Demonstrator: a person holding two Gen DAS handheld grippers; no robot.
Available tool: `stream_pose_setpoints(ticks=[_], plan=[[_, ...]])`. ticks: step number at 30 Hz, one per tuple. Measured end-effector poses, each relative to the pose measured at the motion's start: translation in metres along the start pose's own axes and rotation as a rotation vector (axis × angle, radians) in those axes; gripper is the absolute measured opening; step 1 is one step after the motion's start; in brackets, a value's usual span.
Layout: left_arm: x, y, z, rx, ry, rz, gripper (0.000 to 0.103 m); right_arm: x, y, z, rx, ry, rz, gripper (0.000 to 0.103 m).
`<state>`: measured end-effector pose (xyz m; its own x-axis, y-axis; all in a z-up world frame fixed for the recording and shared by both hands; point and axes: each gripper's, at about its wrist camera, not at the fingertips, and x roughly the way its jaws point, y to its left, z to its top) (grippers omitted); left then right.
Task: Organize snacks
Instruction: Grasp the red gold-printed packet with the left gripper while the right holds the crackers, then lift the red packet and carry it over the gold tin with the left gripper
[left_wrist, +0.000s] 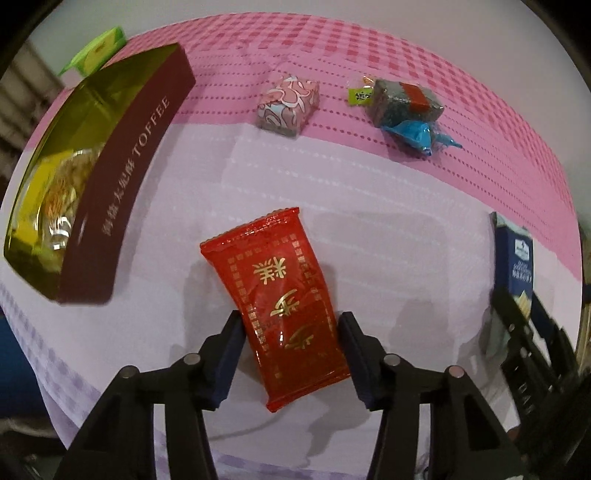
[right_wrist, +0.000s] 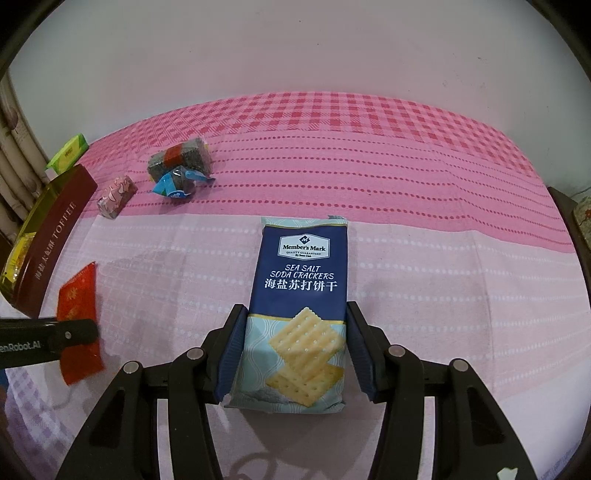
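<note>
the red snack packet with gold characters lay flat on the pink checked tablecloth, its long axis running away between the left gripper pads, which pressed both its long edges. the right gripper, part closed, clamped the blue sea salt soda crackers pack, which also pointed lengthwise away.

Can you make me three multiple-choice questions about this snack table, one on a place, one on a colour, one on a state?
1. Where is the toffee box in the right wrist view?
A. left edge
B. centre
C. far right

2. What colour is the packet between the left gripper fingers?
A. blue
B. red
C. green

3. What is the right gripper doing?
A. hanging open over bare cloth
B. gripping the cracker pack
C. gripping a wrapped candy

Answers: A, the box lies along the left side; B, red wrapper with gold print; B, both pads press the pack's sides.
</note>
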<state>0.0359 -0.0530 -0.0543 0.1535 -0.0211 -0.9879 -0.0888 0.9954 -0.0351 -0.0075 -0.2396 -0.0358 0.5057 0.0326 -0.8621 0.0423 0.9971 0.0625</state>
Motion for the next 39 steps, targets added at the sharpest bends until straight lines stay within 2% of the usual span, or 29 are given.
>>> stream_pose_setpoints(ticks=[9, 12, 17, 24, 29, 39], plan=[[-0.006, 0.019, 0.001, 0.092, -0.026, 0.001, 0.052, 0.002, 0.006, 0.002, -0.031, 0.013, -0.043, 0.050], [-0.009, 0.025, 0.001, 0.114, -0.034, -0.022, 0.051, 0.003, 0.007, 0.003, -0.032, 0.017, -0.053, 0.050], [-0.026, 0.036, -0.008, 0.182, -0.085, -0.020, 0.050, 0.003, 0.008, 0.004, -0.028, 0.020, -0.066, 0.049], [-0.022, 0.046, -0.007, 0.213, -0.063, -0.027, 0.050, 0.004, 0.010, 0.005, -0.019, 0.027, -0.074, 0.049], [-0.006, 0.041, -0.001, 0.195, -0.041, -0.009, 0.050, 0.005, 0.009, 0.006, -0.017, 0.027, -0.073, 0.049], [0.001, 0.055, 0.010, 0.097, -0.012, -0.041, 0.052, 0.004, 0.009, 0.005, -0.016, 0.026, -0.074, 0.049]])
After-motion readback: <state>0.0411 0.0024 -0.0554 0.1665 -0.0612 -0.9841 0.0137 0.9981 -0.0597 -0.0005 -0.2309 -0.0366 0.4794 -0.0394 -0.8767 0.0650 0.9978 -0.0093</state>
